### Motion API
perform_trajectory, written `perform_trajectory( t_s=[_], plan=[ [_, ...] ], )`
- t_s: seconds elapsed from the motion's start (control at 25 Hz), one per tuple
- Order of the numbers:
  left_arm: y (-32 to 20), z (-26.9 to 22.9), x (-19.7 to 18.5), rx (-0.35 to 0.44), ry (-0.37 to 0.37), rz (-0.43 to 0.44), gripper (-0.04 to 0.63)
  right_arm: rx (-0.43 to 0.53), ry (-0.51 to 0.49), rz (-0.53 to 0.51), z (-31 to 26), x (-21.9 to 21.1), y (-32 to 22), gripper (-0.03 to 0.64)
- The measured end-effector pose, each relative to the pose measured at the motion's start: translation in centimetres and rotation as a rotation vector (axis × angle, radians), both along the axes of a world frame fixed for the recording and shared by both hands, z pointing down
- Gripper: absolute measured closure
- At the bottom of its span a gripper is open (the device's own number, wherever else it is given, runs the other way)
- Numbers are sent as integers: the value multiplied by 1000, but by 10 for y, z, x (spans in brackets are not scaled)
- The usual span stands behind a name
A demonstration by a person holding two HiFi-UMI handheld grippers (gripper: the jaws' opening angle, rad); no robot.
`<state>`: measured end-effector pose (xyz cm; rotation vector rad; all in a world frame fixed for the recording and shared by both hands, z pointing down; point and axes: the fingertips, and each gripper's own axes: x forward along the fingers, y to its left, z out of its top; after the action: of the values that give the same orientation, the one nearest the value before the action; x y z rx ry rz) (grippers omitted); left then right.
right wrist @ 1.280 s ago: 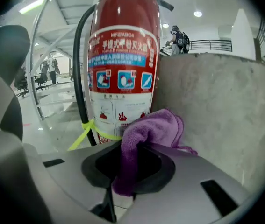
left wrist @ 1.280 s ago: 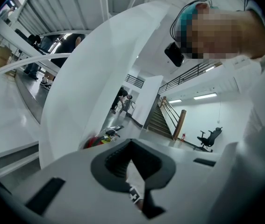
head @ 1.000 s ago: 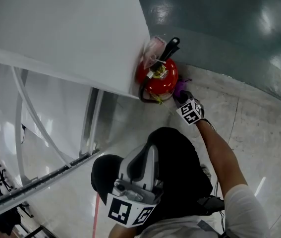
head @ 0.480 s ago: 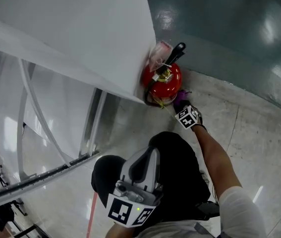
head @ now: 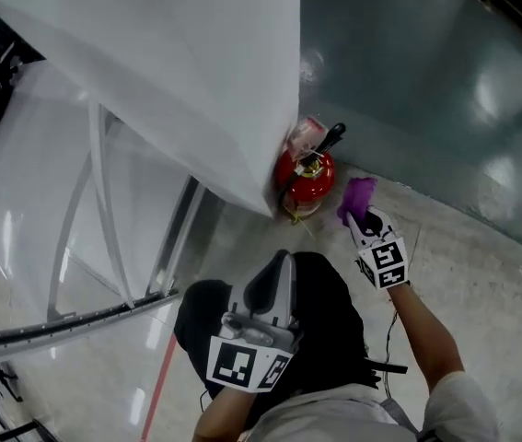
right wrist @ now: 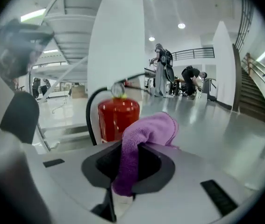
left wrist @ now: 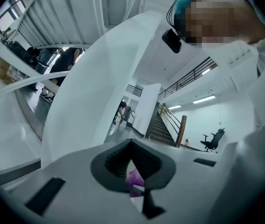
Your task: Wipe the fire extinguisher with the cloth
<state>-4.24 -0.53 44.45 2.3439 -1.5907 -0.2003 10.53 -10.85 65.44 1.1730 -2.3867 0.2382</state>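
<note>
Fire extinguisher [head: 305, 180] | near, apart from right tool [head: 364, 217] | cloth [head: 356, 196] clamped

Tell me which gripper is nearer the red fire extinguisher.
The right gripper, shut on the purple cloth, reaches out beside the red fire extinguisher; the left gripper, pinching a purple scrap, points upward, away from it.

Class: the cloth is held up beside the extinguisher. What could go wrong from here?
The purple cloth is pinched by one end in the right hand-held gripper, its free end flopping loose, so rubbing might pull it out. The fire extinguisher stands free on the floor beside a white panel; a hard push could tip it. The loose cloth might also snag its black hose.
</note>
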Motion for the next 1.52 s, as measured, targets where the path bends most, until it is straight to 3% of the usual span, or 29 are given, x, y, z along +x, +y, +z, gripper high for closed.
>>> perform_trajectory(
  t_s=[0.2,0.52,0.96,1.28,1.52],
  plan=[
    [-9,-12,-9,19,49,-25,591,50,63,-55,-54,-19,1,554],
    [-10,-10,-17,10,59,-31,591,-37,133,-68,-13,-53,-5,554],
    [-10,10,-14,-13,40,-13,591,-64,99,-25,59,-64,-11,554],
    [-13,40,-3,-56,-8,-7,591,-23,18,-3,94,-60,-17,554],
    [-16,102,28,-171,-33,43,591,-18,-13,32,115,-55,-20,554]
  ],
)
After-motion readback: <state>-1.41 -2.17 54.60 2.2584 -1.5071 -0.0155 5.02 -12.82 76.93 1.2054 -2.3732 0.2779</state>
